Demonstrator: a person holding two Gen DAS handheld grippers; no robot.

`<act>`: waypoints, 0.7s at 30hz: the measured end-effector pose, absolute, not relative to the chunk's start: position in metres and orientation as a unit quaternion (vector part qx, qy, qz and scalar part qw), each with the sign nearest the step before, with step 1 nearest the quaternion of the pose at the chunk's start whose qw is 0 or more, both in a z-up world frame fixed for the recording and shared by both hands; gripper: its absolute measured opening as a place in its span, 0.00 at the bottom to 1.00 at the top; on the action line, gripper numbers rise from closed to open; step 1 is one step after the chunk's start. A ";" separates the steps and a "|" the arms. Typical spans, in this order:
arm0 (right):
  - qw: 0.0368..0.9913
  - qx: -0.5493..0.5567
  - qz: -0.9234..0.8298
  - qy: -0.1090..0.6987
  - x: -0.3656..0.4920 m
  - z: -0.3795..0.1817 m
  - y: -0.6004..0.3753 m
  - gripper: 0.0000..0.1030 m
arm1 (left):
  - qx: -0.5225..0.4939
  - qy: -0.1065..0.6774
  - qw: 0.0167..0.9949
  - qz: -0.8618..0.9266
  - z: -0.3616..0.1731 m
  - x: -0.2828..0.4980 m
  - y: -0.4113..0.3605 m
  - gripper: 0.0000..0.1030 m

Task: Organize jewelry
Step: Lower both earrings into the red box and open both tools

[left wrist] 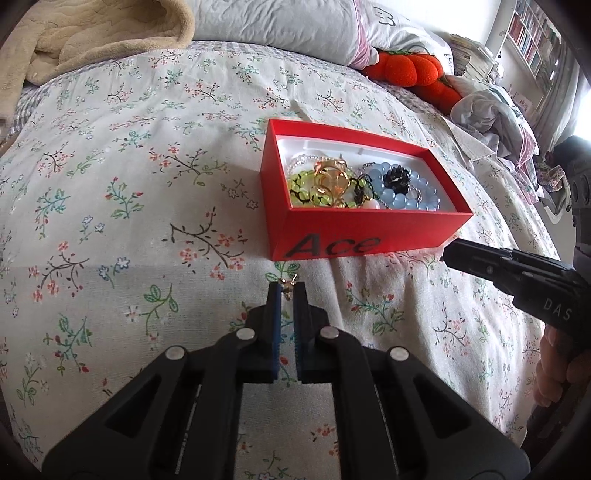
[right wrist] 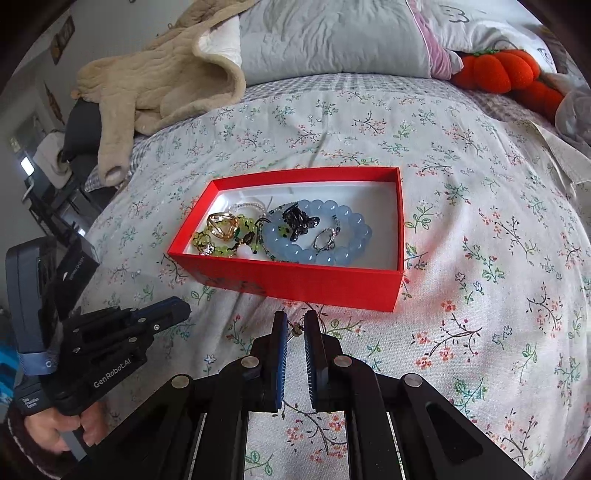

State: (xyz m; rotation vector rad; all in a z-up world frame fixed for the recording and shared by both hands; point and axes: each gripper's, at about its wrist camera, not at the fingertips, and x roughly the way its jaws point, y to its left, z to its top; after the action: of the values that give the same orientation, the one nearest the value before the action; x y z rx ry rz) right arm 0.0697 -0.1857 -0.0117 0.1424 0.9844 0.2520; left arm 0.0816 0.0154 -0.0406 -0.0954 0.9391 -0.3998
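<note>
Left gripper (left wrist: 287, 290) pinches a small gold earring (left wrist: 288, 283), mostly hidden

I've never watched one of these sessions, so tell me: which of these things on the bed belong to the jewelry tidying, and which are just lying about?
Part of the job:
- red box
- blue bead bracelet
- green bead bracelet
- gold ring
- small gold earring pinched in the left claw

Just lying about:
- beige blanket
- orange plush
- pillow
</note>
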 end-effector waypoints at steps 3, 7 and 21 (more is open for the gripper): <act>0.877 0.070 0.120 0.460 0.070 -0.001 -0.187 0.09 | -0.054 0.436 0.878 -0.189 -0.030 0.082 0.023 0.07; 0.883 0.078 0.115 0.449 0.075 0.011 -0.190 0.09 | -0.070 0.419 0.886 -0.186 -0.016 0.085 0.030 0.07; 0.893 0.102 0.083 0.431 0.107 0.037 -0.204 0.09 | -0.085 0.389 0.888 -0.231 -0.007 0.105 -0.005 0.07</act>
State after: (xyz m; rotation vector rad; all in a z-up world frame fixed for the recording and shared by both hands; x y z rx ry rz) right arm 0.1070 -0.2042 0.0366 0.2106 0.8946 0.1727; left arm 0.1047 -0.0047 -0.0072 -0.1763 0.8090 -0.4800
